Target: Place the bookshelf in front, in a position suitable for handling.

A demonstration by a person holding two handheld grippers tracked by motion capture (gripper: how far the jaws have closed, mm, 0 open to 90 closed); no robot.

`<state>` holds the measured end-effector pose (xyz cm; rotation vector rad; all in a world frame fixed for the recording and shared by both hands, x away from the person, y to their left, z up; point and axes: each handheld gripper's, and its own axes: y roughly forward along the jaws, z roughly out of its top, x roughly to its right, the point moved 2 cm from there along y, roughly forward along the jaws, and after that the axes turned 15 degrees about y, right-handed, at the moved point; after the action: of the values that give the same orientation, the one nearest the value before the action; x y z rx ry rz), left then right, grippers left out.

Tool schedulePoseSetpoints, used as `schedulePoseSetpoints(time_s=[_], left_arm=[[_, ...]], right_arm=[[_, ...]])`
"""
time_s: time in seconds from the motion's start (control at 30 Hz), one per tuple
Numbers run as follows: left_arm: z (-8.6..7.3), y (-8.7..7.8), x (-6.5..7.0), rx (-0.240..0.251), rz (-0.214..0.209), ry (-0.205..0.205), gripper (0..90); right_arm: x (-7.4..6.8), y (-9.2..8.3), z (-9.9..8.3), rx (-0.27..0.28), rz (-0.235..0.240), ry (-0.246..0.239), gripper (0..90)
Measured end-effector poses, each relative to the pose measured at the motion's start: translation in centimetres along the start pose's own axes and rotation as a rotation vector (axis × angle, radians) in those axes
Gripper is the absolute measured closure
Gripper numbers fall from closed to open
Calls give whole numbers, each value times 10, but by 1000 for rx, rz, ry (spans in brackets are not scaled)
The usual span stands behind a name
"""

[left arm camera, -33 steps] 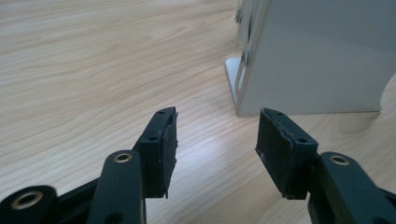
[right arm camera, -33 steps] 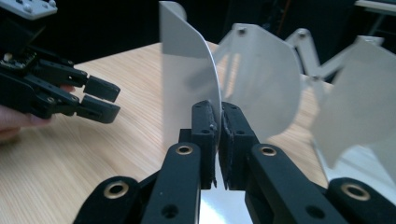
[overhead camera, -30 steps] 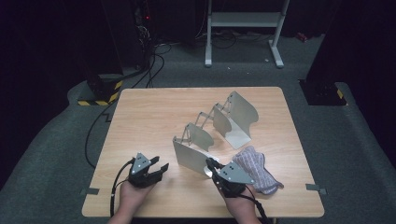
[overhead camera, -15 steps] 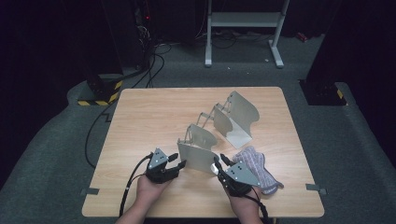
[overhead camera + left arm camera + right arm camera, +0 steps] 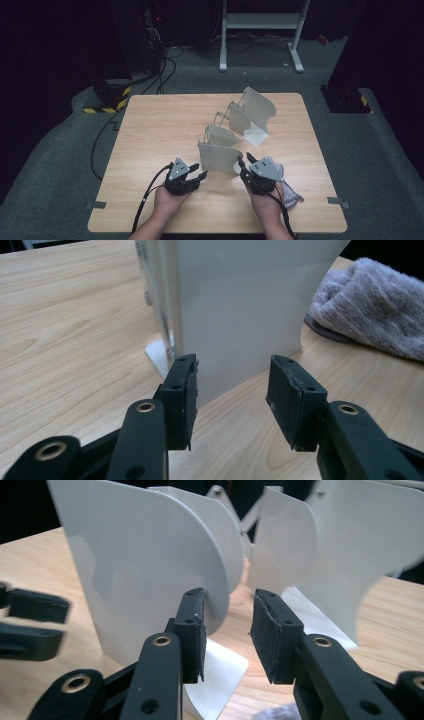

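Note:
A white metal rack of several upright curved panels (image 5: 220, 156) stands on the wooden table (image 5: 160, 125), running back to the right (image 5: 256, 112). My left gripper (image 5: 198, 174) is open just left of the front panel (image 5: 240, 305); its jaws have just been closing a little, with nothing between them. On the panel's right side my right gripper (image 5: 244, 163) is also open. Its jaws (image 5: 227, 630) have just been opening and hold nothing, pointing at the panels (image 5: 150, 570). A grey towel (image 5: 291, 194) lies under and beside the right hand.
The grey towel (image 5: 370, 305) lies close behind the front panel's right edge. In the right gripper view, the left gripper (image 5: 30, 625) is at the far left. Bare table stretches to the left and far side. Cables (image 5: 150, 195) trail off the near edge.
My left gripper has moved right, up to the rack's front panel. The right gripper has moved forward from beside the towel toward the panel, and its jaws have opened.

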<state>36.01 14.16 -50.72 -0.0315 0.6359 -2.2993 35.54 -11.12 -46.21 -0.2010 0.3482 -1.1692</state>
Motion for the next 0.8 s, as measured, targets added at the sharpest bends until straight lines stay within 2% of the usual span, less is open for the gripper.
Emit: schedulePoseSetpoints(time_s=[0.07,0.17,0.23,0.4,0.47,0.57,0.6,0.63,0.67,0.73,0.8], left_arm=[[-3,-4,-5,-6,14,-2,546],[-6,-9,-10,-13,27,-6,546],[-16,-22,-20,-32,55,-6,545],[-36,-45,-35,-50,96,-38,543],[-43,-51,-38,-51,108,-51,542],[-47,-55,-41,-47,112,-68,542],[-47,-55,-41,-47,112,-68,542],[-47,-56,-42,-43,112,-73,542],[-47,-56,-42,-38,112,-75,542],[-47,-57,-40,-38,107,-70,541],[-48,-57,-40,-39,104,-67,542]], right_arm=[[3,1,3,4,-7,12,642],[2,-4,7,24,9,20,615],[-3,-10,12,45,35,28,597],[-28,-16,26,74,94,-16,579],[-39,-12,30,72,115,-28,579],[-62,1,38,64,146,-60,583],[-62,1,38,64,146,-60,583],[-76,11,44,61,159,-82,584],[-76,11,44,61,159,-82,584],[-94,31,51,47,180,-89,590],[-102,42,54,34,176,-93,599]])
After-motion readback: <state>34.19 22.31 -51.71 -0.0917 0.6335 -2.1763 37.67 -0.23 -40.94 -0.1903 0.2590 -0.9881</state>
